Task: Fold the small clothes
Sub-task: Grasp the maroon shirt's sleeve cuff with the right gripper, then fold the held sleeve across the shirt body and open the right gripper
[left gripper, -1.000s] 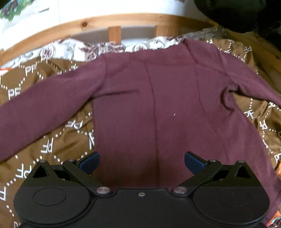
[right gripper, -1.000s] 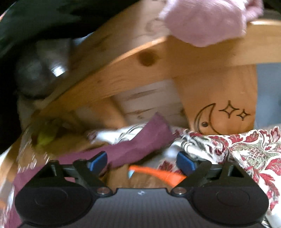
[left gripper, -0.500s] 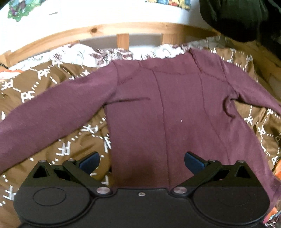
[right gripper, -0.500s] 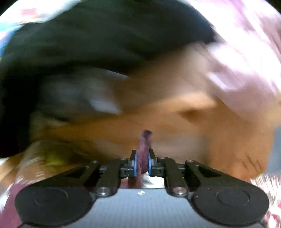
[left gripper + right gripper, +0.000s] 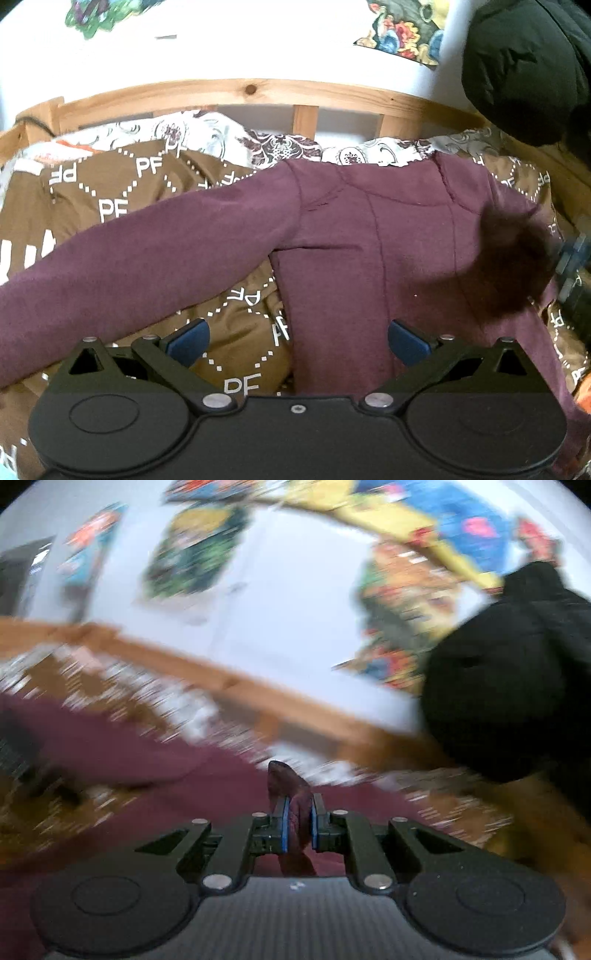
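Observation:
A maroon long-sleeved top [image 5: 369,251] lies flat on a brown blanket [image 5: 110,206] printed with white letters. One sleeve [image 5: 147,258] stretches out to the left. My left gripper [image 5: 297,338] hovers open over the top's lower left edge, with nothing between its blue pads. My right gripper [image 5: 297,825] is shut on the other sleeve's cuff [image 5: 286,779], which sticks up between its pads. In the left wrist view that lifted sleeve is a dark blur [image 5: 513,258] over the top's right side. The right wrist view is motion-blurred, with the top [image 5: 147,746] below.
A wooden bed rail [image 5: 251,90] runs along the far edge, in front of a white wall with colourful posters [image 5: 402,33]. A black garment [image 5: 524,74] hangs at the upper right. A white floral sheet [image 5: 277,144] shows beyond the blanket.
My right gripper shut on the sleeve cuff, rolled, and swung it fast from the bed frame corner over the top. My left gripper drew back and left a little, staying open.

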Demonstrator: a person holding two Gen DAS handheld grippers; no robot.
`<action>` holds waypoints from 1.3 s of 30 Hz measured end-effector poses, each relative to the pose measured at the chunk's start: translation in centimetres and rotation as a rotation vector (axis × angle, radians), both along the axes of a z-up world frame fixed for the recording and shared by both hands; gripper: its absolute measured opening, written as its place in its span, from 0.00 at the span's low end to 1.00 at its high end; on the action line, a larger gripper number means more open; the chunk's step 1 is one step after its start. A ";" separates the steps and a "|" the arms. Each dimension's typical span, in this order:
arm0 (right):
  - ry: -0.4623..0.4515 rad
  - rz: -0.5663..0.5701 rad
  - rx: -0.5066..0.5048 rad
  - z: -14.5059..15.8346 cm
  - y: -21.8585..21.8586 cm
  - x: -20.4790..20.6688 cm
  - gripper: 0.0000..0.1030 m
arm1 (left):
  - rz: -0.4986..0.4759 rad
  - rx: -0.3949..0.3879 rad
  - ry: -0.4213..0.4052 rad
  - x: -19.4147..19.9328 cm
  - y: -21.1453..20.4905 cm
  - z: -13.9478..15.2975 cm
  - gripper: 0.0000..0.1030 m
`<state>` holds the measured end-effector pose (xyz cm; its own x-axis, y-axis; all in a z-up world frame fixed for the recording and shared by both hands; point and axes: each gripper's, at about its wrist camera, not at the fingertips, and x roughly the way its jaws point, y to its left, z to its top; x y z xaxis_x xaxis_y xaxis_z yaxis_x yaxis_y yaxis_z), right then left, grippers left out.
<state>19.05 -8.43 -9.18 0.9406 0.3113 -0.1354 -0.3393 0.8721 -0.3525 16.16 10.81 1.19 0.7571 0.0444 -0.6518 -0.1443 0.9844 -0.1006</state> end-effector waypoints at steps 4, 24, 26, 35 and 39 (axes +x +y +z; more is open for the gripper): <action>0.099 0.093 -0.088 -3.3 2.7 -1.5 0.13 | -0.001 -0.030 0.002 0.4 0.4 -0.7 0.99; 0.190 -0.100 0.033 -0.3 -9.7 4.6 0.91 | -0.184 0.011 0.134 6.0 -6.9 -6.1 0.99; 0.203 -0.167 0.108 0.7 -11.8 8.2 0.87 | -0.208 0.055 0.150 5.7 -7.7 -6.9 0.99; 0.392 -0.200 0.312 2.0 -16.5 19.1 0.08 | -0.262 0.084 0.137 5.3 -9.1 -7.4 0.99; 0.356 -0.261 0.368 1.9 -18.0 19.2 0.07 | -0.291 0.097 0.133 5.4 -10.0 -7.5 0.99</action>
<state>38.27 -26.42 -7.27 0.9090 0.1608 -0.3845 -0.1381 0.9867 0.0863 21.59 0.81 -6.33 0.6557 -0.0945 -0.7491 0.1383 0.9904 -0.0040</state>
